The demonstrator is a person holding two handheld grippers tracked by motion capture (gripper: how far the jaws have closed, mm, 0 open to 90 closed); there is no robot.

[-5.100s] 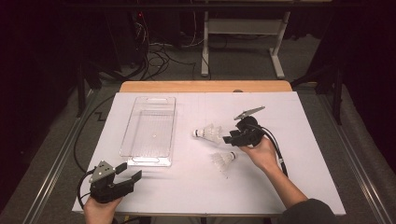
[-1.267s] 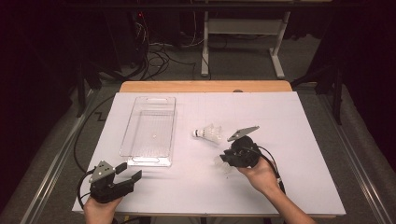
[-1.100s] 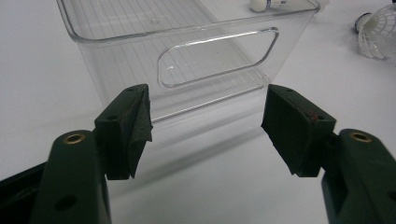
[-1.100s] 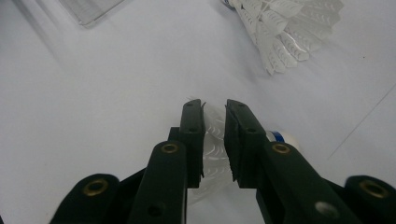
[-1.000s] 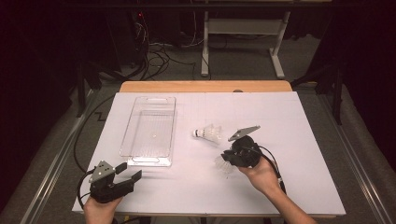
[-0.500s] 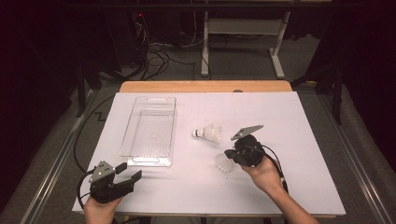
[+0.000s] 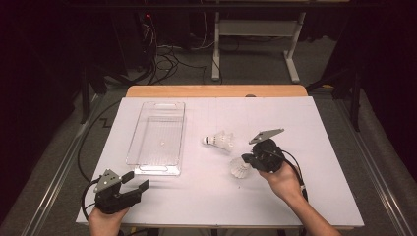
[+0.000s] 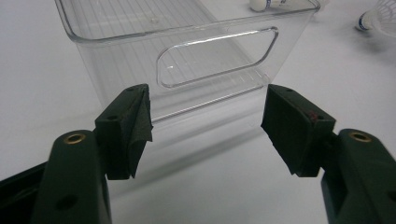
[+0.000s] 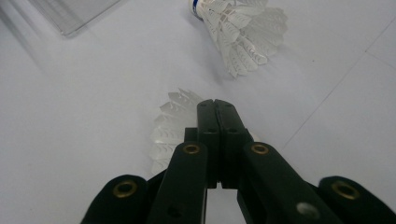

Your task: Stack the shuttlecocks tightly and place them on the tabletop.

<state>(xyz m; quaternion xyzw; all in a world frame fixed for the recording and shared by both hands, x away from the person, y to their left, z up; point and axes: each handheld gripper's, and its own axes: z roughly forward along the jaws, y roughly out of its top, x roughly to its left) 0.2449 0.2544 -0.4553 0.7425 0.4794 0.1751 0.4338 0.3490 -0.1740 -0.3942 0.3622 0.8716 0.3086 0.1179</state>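
Lifted a touch since a moment ago, right gripper (image 7: 247,161) clamps the near shuttlecock (image 7: 239,168), skirt peeking beside its jaws. Second shuttlecock (image 7: 220,140) lies just beyond; clear bin (image 7: 158,138) left. Left gripper (image 7: 136,184) gapes, idle.

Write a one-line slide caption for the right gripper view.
Right gripper, jaws shut on the near shuttlecock, with a second shuttlecock lying beyond on the white table.

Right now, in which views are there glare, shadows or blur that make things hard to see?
High view: the white table is evenly bright and the room behind is dark. Left gripper view: the clear bin shows small glints and a soft shadow below it, and the near fingers look slightly soft. Right gripper view: the shuttlecock under the shut fingers is pale against the table.
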